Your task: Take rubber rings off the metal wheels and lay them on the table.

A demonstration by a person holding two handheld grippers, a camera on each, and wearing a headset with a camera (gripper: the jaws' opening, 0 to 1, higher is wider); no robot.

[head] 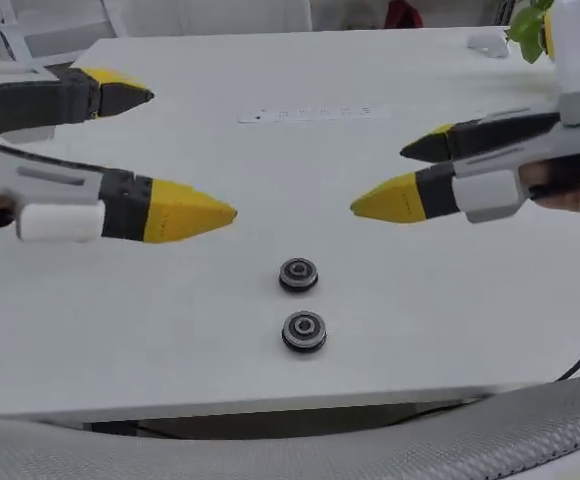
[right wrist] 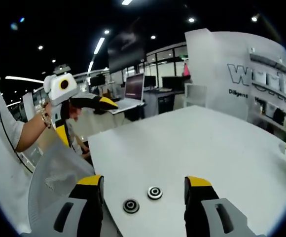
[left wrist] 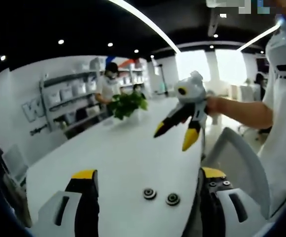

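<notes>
lying flat, axles up: far wheel [head: 299, 275], near wheel [head: 304, 331]

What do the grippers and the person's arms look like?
The left gripper and right gripper match: long tapered black jaws ending in pointed yellow tips, on grey-white bodies. The person wears a white short-sleeved shirt and a bracelet on the left wrist.

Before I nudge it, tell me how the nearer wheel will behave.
The nearer wheel lies flat on the table, so it probably won't roll. It looks metal, likely heavy for its size. Its dark rubber ring may grip rather than slide.
</notes>
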